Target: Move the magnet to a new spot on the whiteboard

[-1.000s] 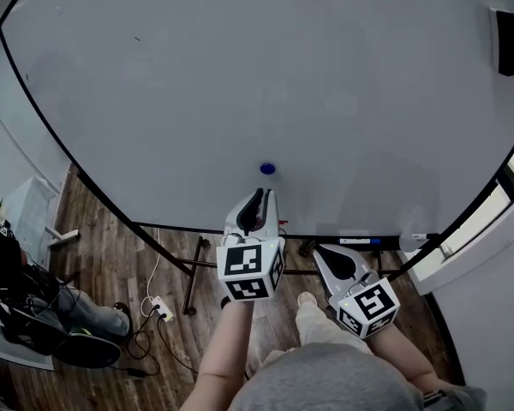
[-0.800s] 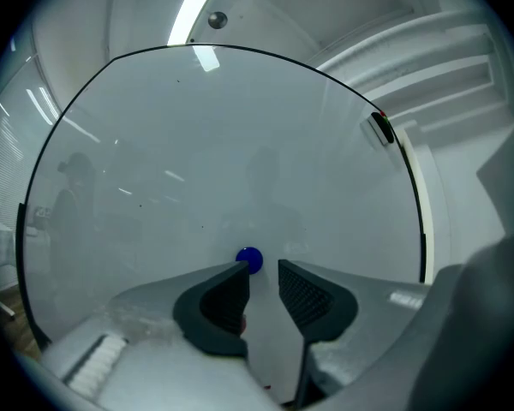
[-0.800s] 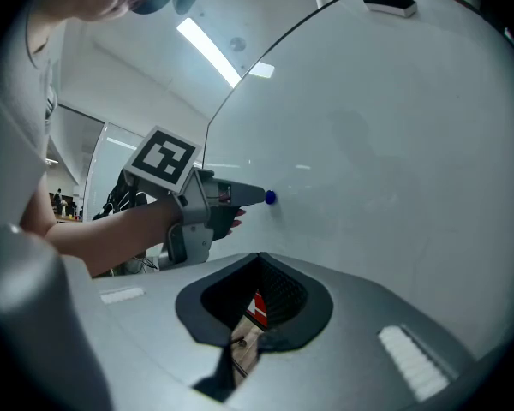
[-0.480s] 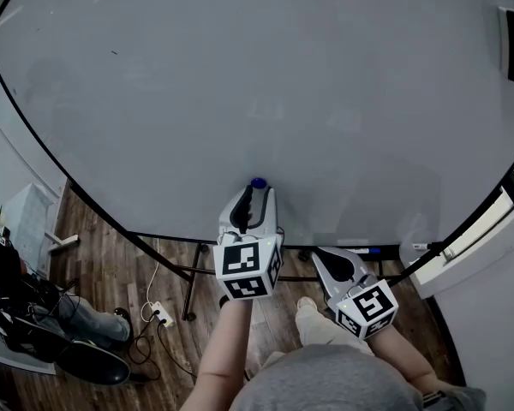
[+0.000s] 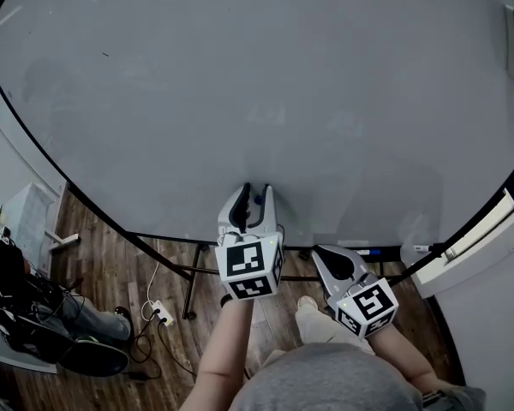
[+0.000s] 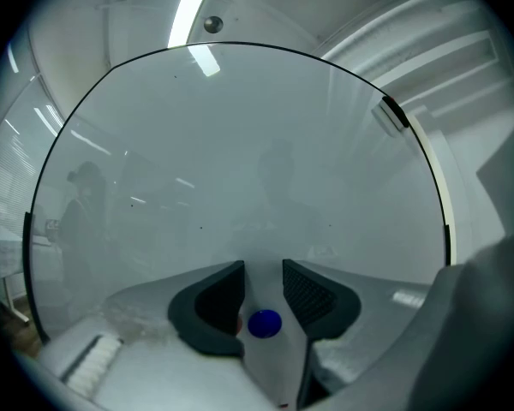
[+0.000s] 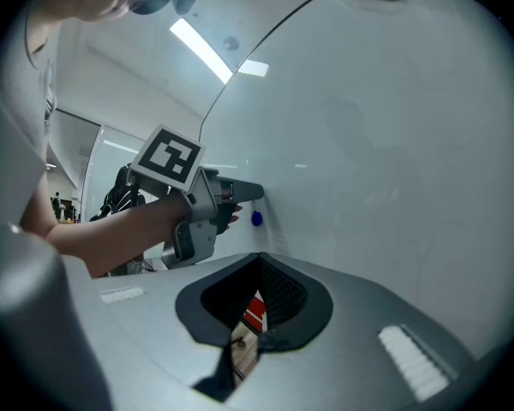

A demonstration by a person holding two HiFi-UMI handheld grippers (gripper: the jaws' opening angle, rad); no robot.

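Left gripper [image 6: 262, 272]: jaws have just been opening, now wide, gripping nothing.
Magnet [image 6: 265, 323]: blue, low on the whiteboard [image 6: 240, 144], sitting between those 2 jaws, not pressed by either pad.
Right gripper [image 7: 261, 264]: closed, empty.
Risk: an off-centre squeeze could skid the magnet or flick it off.

No legible lettering, number or brand mark found. The only signs are black-and-white square code patterns.

Head view: the left gripper [image 5: 254, 193] carries its marker cube [image 5: 250, 269] at 6 o'clock, with two patterned faces showing. The right gripper [image 5: 320, 252] carries a second marker cube [image 5: 367, 306] at 5 o'clock, likewise patterned.

Right gripper view: one such pattern shows on the left gripper's cube at 10 o'clock. A red-and-white patch [image 7: 254, 313] at 6 o'clock is too small to read.
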